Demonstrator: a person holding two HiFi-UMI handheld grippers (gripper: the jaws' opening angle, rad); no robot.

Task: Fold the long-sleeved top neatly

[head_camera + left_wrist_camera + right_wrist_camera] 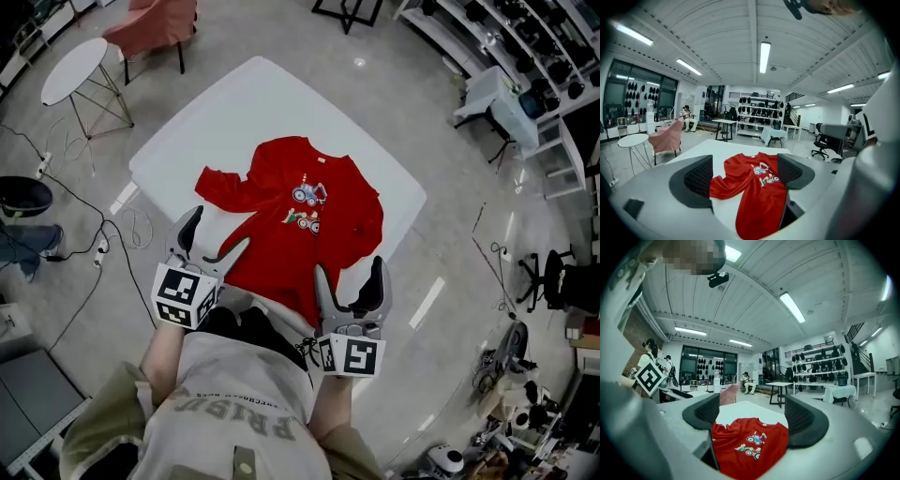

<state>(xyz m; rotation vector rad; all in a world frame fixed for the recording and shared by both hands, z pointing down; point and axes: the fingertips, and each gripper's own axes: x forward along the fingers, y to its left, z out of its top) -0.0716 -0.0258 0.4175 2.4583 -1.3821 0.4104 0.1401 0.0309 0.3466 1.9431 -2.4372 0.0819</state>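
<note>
Slippage looks the main risk: the white table seems smooth, and the red long-sleeved top lies face up on it with its hem reaching the near edge, so a tug on one layer could drag the whole garment askew. The left gripper and right gripper hover over that hem, jaws wide apart, gripping nothing. One sleeve spreads out leftward; the other sleeve lies bunched against the body and could fold in crooked. A small vehicle print marks the chest
</note>
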